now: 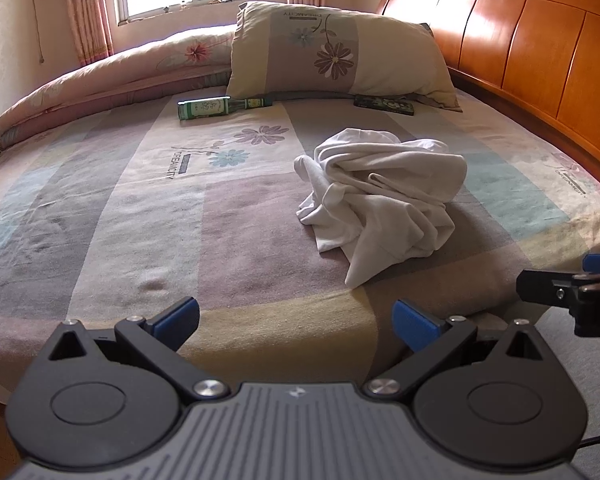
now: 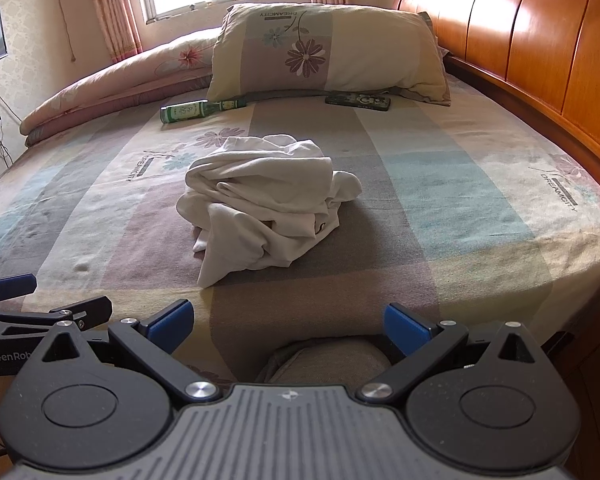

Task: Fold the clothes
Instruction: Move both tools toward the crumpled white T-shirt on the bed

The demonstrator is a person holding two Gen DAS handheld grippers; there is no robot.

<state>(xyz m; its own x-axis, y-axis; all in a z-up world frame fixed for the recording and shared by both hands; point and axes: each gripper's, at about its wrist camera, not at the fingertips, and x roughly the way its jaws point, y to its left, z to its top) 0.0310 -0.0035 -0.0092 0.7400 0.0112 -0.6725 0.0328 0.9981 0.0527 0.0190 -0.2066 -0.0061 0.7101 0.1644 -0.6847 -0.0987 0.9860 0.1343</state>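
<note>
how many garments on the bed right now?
1. A crumpled white garment lies mid-bed, in front of the pillow, apart from the green bottle and the phone. More pieces could be bundled inside the heap; the pictures cannot settle that.

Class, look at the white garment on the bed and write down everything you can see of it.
The white garment is a soft, thin-looking cloth, plain white with no print visible. It lies crumpled in a loose heap, not folded, with deep creases, rolled edges and one pointed flap trailing towards the cameras. It rests on the patterned bedsheet near the middle of the bed, apart from the pillow, the green bottle and both grippers. Only the sheet touches it. What kind of garment it is cannot be told.
</note>
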